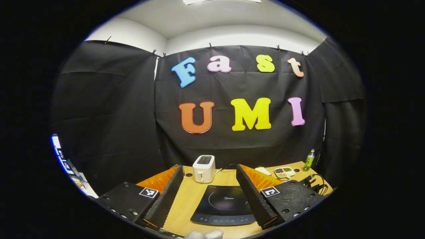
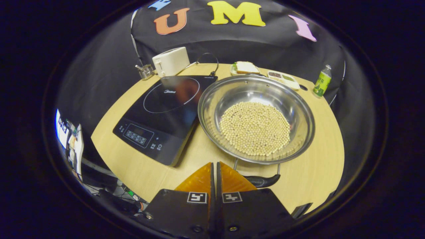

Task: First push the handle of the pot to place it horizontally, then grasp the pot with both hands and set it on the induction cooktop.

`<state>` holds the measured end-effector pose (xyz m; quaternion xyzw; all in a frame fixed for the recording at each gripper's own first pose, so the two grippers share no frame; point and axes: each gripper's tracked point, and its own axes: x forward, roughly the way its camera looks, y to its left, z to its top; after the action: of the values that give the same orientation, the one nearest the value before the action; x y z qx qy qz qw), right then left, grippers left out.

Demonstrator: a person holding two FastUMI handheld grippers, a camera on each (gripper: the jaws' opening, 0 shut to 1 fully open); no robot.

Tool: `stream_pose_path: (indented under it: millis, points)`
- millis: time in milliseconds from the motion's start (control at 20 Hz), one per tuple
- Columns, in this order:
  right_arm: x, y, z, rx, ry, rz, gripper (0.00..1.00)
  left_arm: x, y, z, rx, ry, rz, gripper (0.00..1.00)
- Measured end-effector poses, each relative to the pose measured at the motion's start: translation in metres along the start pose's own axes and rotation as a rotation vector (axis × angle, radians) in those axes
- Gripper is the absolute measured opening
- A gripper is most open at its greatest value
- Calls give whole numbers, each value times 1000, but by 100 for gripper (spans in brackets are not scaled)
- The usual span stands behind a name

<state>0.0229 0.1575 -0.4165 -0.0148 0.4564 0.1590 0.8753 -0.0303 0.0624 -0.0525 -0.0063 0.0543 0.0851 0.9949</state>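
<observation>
One shiny steel pot, its bottom covered in pale beans, sits mid-surface just beside the induction cooktop, handle toward you. Your right tool is pressed closed and empty; your left tool gapes wide.

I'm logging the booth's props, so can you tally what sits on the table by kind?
Cooking gear: 2, induction cooktop and pot of beans
Appliances: 1, toaster
Food: 2, sandwich and divided tray
Drinks: 1, green bottle
Other: 1, small metal holder
Total: 7
</observation>
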Motion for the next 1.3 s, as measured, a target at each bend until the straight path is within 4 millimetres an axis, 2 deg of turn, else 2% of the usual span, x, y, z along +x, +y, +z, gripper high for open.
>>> stream_pose_path:
  millis: [50,150,200,300,350,600,800,850,1100,1200,1300]
  points:
    - [1,-1,-1,1,5,3,4,1,0,-1,3,4,2,96]
    - [4,-1,-3,3,15,13,1,2,0,-2,9,8,3,96]
    - [5,-1,-3,-3,14,9,4,2,0,-2,9,11,2,96]
    - [4,-3,-4,-18,17,2,0,3,0,-3,5,10,4,96]
    - [4,-5,-5,-19,19,0,4,4,1,-2,1,7,8,96]
    - [-3,-18,-12,5,26,-5,4,7,-3,-3,-10,8,4,96]
    - [-8,-42,-18,0,36,-39,0,10,-8,-4,-14,9,-3,96]
    - [-9,-48,-20,9,36,-46,4,10,-10,-3,-20,6,-4,96]
    - [-15,-79,-24,37,37,-89,4,13,-18,-4,-25,8,-15,96]
    - [-17,-91,-26,50,38,-103,0,14,-21,-5,-22,9,-18,96]
    - [-17,-101,-26,58,36,-117,4,15,-23,-6,-23,14,-20,96]
